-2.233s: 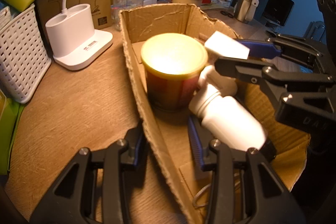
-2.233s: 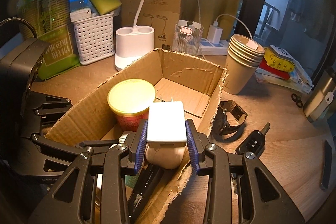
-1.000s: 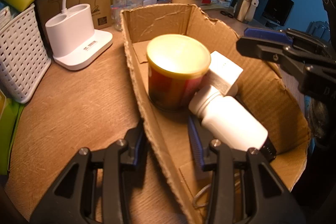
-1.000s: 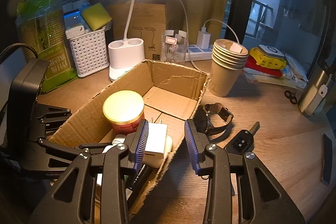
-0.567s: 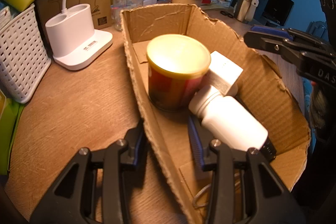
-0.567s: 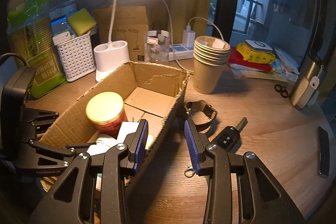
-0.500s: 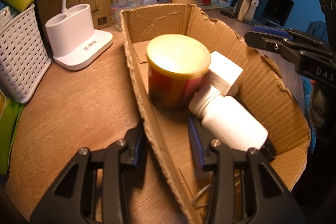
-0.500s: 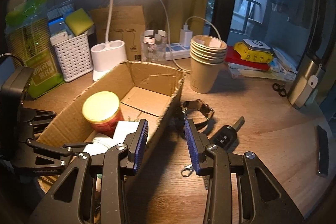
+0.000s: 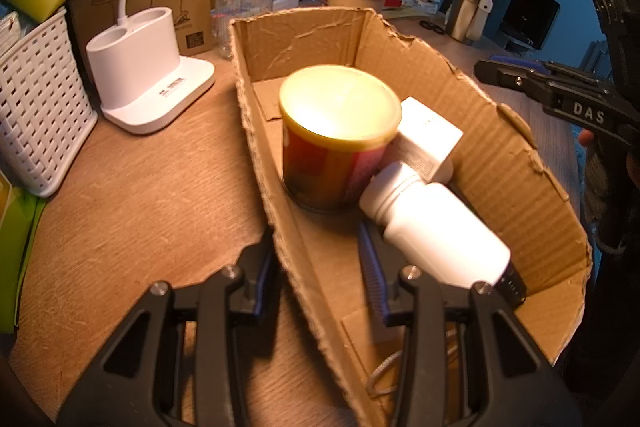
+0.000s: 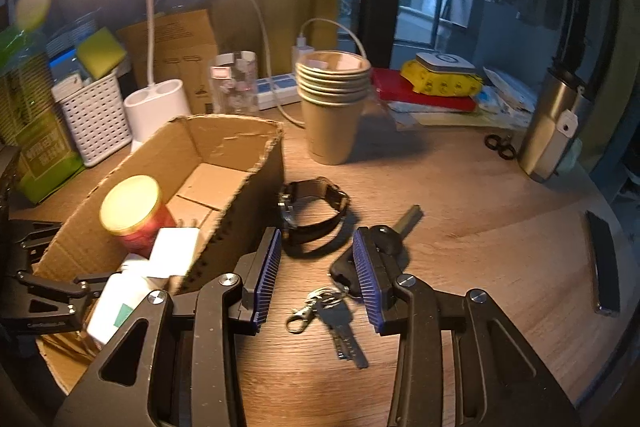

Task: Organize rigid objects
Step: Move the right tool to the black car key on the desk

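Note:
A cardboard box (image 9: 500, 155) holds a red can with a yellow lid (image 9: 338, 135), a white charger (image 9: 428, 143) and a white bottle (image 9: 440, 231). My left gripper (image 9: 320, 267) is open, its fingers astride the box's left wall. My right gripper (image 10: 316, 267) is open and empty above the table to the right of the box (image 10: 224, 147). A black watch (image 10: 316, 215) lies just beyond its tips. A car key (image 10: 380, 247) with a key ring (image 10: 332, 315) lies by its right finger.
Stacked paper cups (image 10: 332, 107), a white lamp base (image 10: 158, 107), a white basket (image 10: 96, 115), a steel flask (image 10: 556, 123), small scissors (image 10: 500, 147) and a dark flat bar (image 10: 604, 263) stand around the wooden table. The basket (image 9: 36, 99) and lamp base (image 9: 148, 67) sit left of the box.
My right gripper let go of the white charger in the box, opened, and moved right and out over the watch and keys. The left gripper has not moved.

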`<move>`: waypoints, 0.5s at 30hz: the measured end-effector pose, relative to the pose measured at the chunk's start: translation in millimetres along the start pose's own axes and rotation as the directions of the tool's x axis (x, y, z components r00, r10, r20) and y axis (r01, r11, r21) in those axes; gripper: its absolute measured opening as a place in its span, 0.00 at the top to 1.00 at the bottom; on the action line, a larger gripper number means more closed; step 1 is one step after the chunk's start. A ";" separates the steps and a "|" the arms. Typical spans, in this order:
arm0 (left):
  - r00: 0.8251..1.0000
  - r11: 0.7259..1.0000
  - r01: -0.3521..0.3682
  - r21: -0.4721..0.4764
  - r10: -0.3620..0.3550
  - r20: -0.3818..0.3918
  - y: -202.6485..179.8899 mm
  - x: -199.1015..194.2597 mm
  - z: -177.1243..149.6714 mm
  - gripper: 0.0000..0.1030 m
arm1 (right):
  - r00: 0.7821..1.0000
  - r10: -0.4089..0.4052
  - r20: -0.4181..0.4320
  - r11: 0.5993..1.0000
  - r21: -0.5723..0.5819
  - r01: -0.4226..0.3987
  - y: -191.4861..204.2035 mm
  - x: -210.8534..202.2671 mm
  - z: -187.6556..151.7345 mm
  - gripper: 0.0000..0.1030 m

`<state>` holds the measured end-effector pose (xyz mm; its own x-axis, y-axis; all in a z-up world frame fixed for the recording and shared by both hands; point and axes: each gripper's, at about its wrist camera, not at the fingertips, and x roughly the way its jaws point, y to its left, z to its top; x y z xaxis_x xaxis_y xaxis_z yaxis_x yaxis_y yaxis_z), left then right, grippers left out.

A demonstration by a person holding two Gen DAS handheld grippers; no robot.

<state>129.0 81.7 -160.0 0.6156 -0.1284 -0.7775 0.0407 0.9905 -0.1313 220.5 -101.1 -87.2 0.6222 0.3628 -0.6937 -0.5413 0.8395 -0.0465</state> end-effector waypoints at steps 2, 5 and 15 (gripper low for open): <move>1.000 1.000 0.000 0.000 0.000 0.000 -0.1 0.0 0.0 0.61 | 1.000 -0.006 -0.004 1.000 0.024 0.006 -7.2 2.2 -1.0 0.51; 1.000 1.000 0.000 0.000 0.000 0.000 -0.1 0.0 0.0 0.61 | 1.000 -0.016 -0.008 0.999 0.040 0.016 -13.7 4.3 -2.4 0.51; 1.000 1.000 0.000 0.000 0.000 0.000 0.1 0.0 0.0 0.61 | 0.998 -0.047 -0.049 0.994 0.099 0.051 -33.0 21.7 -9.7 0.51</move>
<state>129.0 81.8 -160.0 0.6156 -0.1285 -0.7775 0.0408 0.9905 -0.1314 246.4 -124.9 -107.7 0.6180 0.3028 -0.7255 -0.4501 0.8929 -0.0107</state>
